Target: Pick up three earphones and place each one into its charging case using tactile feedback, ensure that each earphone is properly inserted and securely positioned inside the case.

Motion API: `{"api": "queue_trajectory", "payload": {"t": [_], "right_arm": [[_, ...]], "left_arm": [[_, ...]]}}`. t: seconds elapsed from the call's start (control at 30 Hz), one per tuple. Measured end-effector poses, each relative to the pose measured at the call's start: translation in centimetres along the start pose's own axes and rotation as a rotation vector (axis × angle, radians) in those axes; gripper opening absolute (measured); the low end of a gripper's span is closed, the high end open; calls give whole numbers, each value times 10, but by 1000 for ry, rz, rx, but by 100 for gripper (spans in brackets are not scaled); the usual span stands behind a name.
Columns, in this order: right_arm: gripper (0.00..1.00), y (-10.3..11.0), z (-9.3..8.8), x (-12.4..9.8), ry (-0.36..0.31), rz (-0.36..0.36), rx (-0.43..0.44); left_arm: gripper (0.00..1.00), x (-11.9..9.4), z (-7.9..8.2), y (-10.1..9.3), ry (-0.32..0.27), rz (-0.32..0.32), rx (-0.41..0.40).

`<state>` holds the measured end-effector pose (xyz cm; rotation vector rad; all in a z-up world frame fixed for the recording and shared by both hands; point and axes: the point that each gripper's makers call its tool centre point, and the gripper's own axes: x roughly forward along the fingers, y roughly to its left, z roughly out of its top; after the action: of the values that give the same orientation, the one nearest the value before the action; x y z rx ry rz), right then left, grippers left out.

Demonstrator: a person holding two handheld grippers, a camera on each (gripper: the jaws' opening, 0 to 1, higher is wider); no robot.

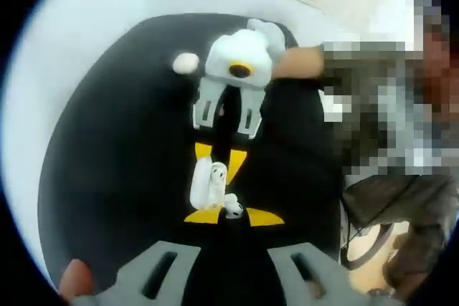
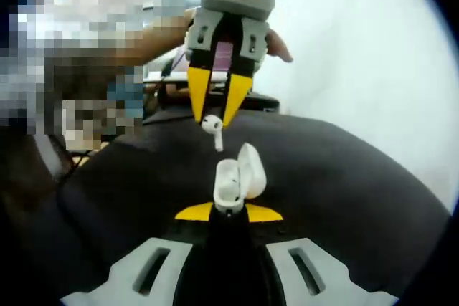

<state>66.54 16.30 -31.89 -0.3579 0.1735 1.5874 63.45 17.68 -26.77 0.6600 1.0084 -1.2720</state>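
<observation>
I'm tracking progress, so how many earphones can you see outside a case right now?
1. The earphone is pinched by the left gripper, just above the open charging case that the right gripper holds. Others may be hidden.

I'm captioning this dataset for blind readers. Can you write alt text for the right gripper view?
The left gripper holds a white earphone above an open white charging case, which the right gripper grips by its yellow tips over a black mat. A person's hand holds the left gripper.

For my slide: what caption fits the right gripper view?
Left gripper lowers small white earphone toward open white charging case held by right gripper.
</observation>
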Motion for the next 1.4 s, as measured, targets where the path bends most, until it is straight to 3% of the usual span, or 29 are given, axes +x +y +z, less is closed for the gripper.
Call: {"api": "queue_trajectory", "payload": {"t": [0.23,0.53,0.77,0.9,1.4], "right_arm": [[17,-1,0,2,1,-1,-1],[17,-2,1,4,2,-1,-6],[17,-1,1,4,2,0,-7],[17,-1,1,4,2,-1,-7],[17,1,1,3,2,1,-7]], "left_arm": [[9,10,-3,2,137,-4,-2],[8,14,-8,9,243,13,-30],[8,13,-6,10,252,20,-22],[8,15,-11,10,299,29,-20],[8,19,-10,13,352,44,-22]]}}
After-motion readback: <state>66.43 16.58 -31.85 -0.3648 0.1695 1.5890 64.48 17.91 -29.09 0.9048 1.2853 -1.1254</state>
